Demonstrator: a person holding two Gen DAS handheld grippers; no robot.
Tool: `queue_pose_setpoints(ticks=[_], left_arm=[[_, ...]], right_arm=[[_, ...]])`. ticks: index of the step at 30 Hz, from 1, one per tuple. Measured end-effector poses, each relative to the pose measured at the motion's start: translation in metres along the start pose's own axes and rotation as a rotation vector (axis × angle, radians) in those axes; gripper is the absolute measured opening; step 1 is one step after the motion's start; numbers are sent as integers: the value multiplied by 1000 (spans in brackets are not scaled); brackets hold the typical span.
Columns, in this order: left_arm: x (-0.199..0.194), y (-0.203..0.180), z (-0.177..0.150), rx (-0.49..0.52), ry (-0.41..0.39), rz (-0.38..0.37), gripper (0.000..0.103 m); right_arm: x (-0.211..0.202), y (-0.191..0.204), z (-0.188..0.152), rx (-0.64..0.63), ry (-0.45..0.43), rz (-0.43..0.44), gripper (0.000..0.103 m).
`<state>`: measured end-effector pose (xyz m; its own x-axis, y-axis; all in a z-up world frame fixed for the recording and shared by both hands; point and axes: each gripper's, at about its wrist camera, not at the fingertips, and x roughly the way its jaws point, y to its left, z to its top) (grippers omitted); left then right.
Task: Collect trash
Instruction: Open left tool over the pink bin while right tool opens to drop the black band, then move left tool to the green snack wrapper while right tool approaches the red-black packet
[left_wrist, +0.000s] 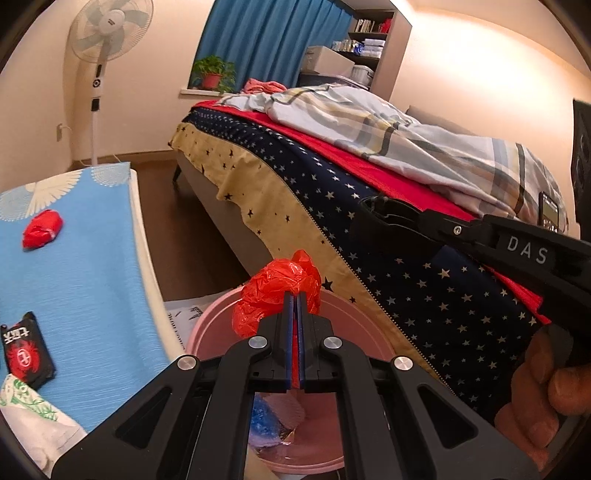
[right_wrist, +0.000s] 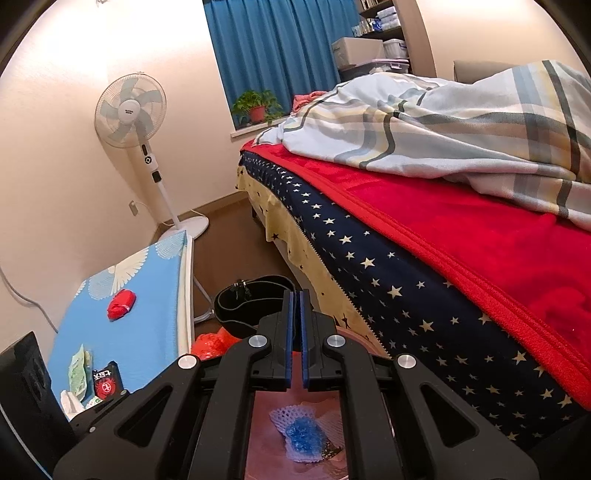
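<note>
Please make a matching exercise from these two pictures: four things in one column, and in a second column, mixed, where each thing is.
Things:
1. crumpled red plastic bag
2. red wrapper
3. blue crumpled plastic
4. plaid quilt

Places:
A. inside the pink bin
B. on the bed
C. clamped in the left hand-held gripper
D. on the blue tabletop

Pairs: 1-C, 2-D, 3-A, 4-B

L tool (left_wrist: 295, 299) pinched tight w/ red film between its pads; R tool (right_wrist: 297, 295) nearly closed, nothing held.
</note>
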<state>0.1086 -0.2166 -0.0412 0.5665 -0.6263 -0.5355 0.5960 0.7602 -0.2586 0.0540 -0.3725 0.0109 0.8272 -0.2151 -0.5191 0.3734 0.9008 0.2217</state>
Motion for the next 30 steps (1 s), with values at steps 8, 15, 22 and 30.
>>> queue_pose_setpoints(ticks=[8, 15, 22, 30], left_arm=[[-2, 11, -1, -19, 7, 23, 5], [-22, 23, -1, -38, -19, 62, 5], [-48, 34, 1, -53, -53, 106, 5], [-85, 52, -1, -79, -96, 186, 5]], right_arm=[[1, -5, -2, 28, 1, -31, 34], [-5, 3, -5, 12, -14, 9, 34], [-17, 16, -7, -16, -40, 73, 34], [-22, 38, -12, -53, -44, 146, 34]])
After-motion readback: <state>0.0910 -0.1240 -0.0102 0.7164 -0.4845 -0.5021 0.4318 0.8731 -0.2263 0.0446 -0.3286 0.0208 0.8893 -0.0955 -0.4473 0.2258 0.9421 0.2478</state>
